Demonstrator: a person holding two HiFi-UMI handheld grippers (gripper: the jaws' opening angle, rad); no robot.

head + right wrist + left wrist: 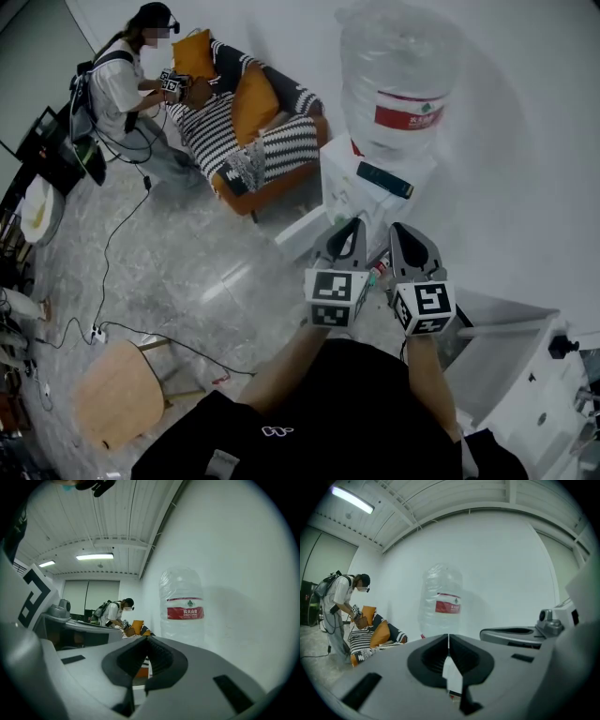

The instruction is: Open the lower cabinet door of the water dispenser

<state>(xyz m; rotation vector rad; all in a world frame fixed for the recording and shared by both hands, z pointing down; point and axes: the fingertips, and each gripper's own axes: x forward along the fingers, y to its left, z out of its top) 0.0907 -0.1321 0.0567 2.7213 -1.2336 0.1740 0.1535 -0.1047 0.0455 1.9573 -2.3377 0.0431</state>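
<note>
White walls (pixel 525 141) and a glossy grey floor (pixel 187 272) frame the room. The water dispenser (pixel 361 187) stands against the wall at the upper right of the head view, a white cabinet with a big clear water bottle (pixel 398 75) upside down on top, red label facing out. A dark flat strip (pixel 384 179) lies on the dispenser's top, beside the bottle's neck.

Both grippers are held side by side in front of the dispenser, close together but not touching it. The left gripper (pixel 349 232) points at it, and its own view shows its jaws pressed together (pixel 448 641) with nothing between them. The right gripper (pixel 147 641) is likewise closed tip to tip and empty, aimed level so that the bottle (pixel 183 604) rises just right of its jaws.

From above, the dispenser's lower front is steeply foreshortened and partly behind the grippers, so the lower cabinet door cannot be made out clearly; small red and green bits between the two grippers may be its taps.

Farther off, an orange sofa (pixel 272 141) with striped cushions sits to the dispenser's left, and a person (pixel 122 84) in a white top bends over it. A round wooden chair (pixel 117 394) stands at the lower left, with black cables (pixel 112 234) trailing across the floor nearby.
</note>
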